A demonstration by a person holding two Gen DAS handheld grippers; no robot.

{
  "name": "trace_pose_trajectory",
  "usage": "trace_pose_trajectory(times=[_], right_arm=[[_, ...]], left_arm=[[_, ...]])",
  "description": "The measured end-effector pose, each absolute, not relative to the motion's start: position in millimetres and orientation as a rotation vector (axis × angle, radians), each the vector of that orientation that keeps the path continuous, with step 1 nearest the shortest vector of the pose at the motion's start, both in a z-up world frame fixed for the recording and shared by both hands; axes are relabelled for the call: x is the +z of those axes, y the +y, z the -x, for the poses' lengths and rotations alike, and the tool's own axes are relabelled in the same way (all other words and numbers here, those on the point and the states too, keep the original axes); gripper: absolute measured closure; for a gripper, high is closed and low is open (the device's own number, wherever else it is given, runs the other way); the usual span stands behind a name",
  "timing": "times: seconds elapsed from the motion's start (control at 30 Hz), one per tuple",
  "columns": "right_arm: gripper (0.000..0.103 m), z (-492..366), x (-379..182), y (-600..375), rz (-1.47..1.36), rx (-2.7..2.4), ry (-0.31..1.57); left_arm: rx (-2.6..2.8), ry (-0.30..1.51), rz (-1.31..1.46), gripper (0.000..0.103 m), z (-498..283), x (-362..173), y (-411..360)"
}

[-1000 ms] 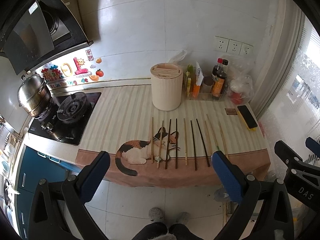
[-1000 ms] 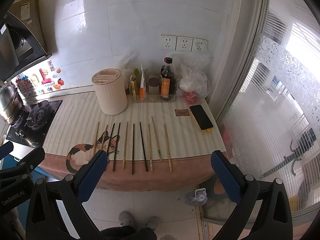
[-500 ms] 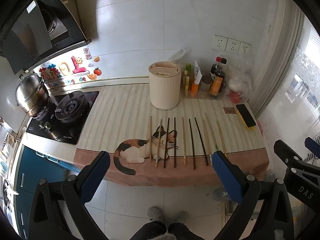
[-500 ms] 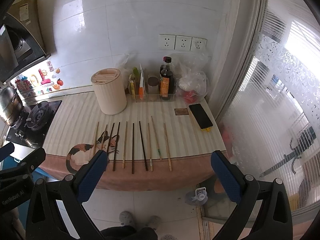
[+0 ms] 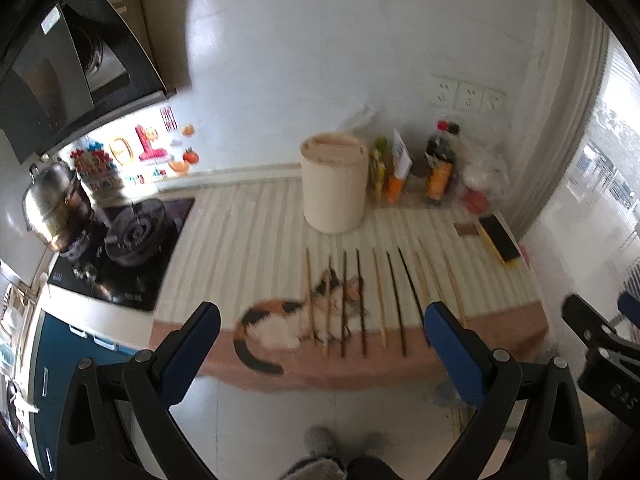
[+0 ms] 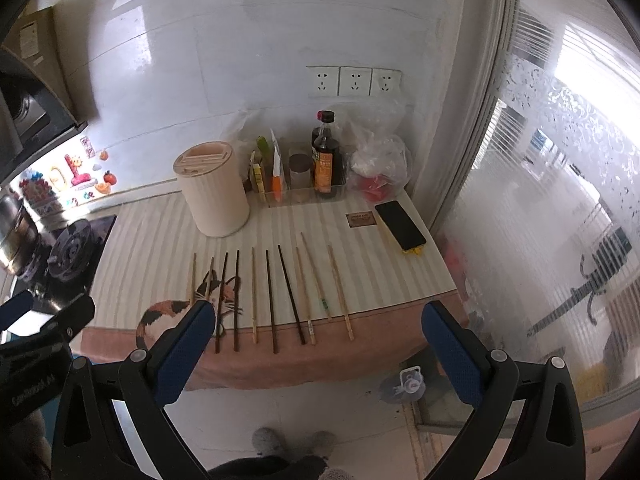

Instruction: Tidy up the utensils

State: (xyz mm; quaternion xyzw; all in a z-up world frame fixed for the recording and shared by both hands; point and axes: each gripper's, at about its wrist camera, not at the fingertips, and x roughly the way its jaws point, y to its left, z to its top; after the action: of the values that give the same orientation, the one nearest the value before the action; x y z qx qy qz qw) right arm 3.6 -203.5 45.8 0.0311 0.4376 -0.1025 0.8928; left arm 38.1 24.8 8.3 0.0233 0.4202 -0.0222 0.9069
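Several chopsticks (image 5: 376, 292) (image 6: 272, 292), light wood and dark, lie side by side on a striped mat with a cat picture (image 5: 288, 320) (image 6: 168, 312). Behind them stands a cream cylindrical utensil holder (image 5: 334, 184) (image 6: 212, 194) with a slotted lid. My left gripper (image 5: 320, 344) is open and empty, held back from the counter's front edge. Over the floor in front of the counter, my right gripper (image 6: 318, 344) is open too, with nothing between its blue pads (image 6: 188, 348). The right gripper's black body (image 5: 600, 344) shows at the left view's right edge.
A gas stove (image 5: 132, 232) with a steel pot (image 5: 56, 208) sits at the left. Sauce bottles (image 6: 326, 160), packets and a plastic bag (image 6: 380, 164) line the wall. A phone (image 6: 400, 226) and small card (image 6: 362, 219) lie at the counter's right. Glass door (image 6: 560, 200) at right. A person's feet (image 6: 292, 440) below.
Both grippers have moved slightly closer to the counter; the left view has shifted and blurred. Both stay open. The chopsticks have not moved.
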Motion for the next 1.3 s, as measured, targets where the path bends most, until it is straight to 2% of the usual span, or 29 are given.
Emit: trace_pose_trajectory(times=[0.2,0.47,0.5,0.53,0.7,0.77,0.83,0.87,0.93,0.97,1.03,1.17,1.2,1.23,1.27,1.3], right_arm=[[0.000,-23,20,-201,-0.134,-0.249,0.825],[0.000,-104,-47,-197,-0.104,-0.233,0.913],[0.003,-113,-57,-197,-0.100,-0.227,0.932],[0.013,-123,-66,-197,-0.099,-0.216,0.948],[0.030,-183,-135,-198,-0.121,-0.130,1.078],[0.037,-207,-163,-199,-0.137,-0.085,1.138],[0.048,-226,-188,-201,-0.159,-0.042,1.189],[0.051,-237,-202,-202,-0.170,-0.020,1.215],[0.057,-253,-222,-205,-0.184,0.013,1.251],[0.059,-262,-234,-206,-0.192,0.029,1.276],[0.061,-275,-255,-209,-0.212,0.046,1.320],[0.061,-297,-293,-208,-0.283,0.119,1.447],[0.061,-300,-299,-204,-0.284,0.135,1.468],[0.061,-305,-306,-198,-0.280,0.159,1.494],[0.061,-308,-310,-192,-0.276,0.179,1.509],[0.061,-310,-314,-184,-0.267,0.198,1.523]], left_arm=[[-0.069,0.787,-0.087,0.000,-78,-17,47],[0.000,0.914,-0.118,0.000,-154,-101,66],[0.009,0.938,-0.110,0.000,-163,-110,68],[0.022,0.985,-0.099,0.000,-176,-126,70],[0.005,1.174,-0.058,0.002,-224,-193,63],[-0.004,1.272,-0.053,0.011,-244,-228,58],[-0.001,1.357,-0.038,0.034,-257,-256,54],[-0.002,1.408,-0.019,0.036,-264,-273,54],[0.001,1.458,-0.009,0.051,-271,-294,53],[0.003,1.490,-0.010,0.054,-275,-306,52],[0.007,1.531,-0.004,0.067,-277,-319,51],[0.015,1.556,0.023,0.076,-273,-327,53],[0.017,1.546,0.026,0.082,-271,-326,54],[0.015,1.539,0.023,0.093,-269,-325,54],[0.013,1.538,0.024,0.098,-268,-325,54],[0.014,1.542,0.036,0.098,-267,-325,56]])
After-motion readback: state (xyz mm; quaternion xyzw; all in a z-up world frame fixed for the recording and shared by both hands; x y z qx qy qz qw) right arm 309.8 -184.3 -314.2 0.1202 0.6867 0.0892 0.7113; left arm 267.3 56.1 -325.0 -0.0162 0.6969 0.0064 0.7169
